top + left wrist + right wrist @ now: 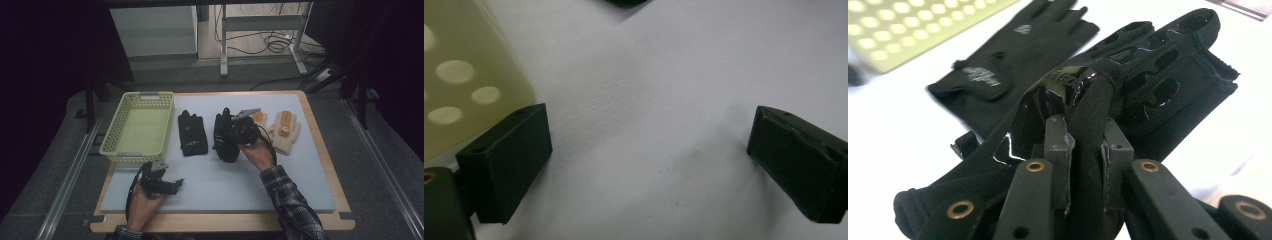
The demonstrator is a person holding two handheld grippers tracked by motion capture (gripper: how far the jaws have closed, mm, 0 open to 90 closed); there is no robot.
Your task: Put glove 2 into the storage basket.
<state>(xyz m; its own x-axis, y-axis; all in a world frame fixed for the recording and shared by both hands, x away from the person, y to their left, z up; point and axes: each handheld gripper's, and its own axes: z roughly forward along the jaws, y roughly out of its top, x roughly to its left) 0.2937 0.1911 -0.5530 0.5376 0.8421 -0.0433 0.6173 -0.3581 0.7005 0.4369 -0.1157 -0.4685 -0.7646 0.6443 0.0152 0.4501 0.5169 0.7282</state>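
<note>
Right gripper (1085, 165) pinching a fold of the padded black glove (1128, 80) at mid-desk (300, 200).
The jaws clamp only a narrow ridge of fabric, so the glove may slip free during transfer to the yellow basket (137, 127), or brush the flat black glove (192, 134) just beside it. The left gripper (649, 160) rests wide and empty near the basket.

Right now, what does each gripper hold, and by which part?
The right gripper pinches a fold of the black glove at its back. The left gripper holds nothing.
</note>
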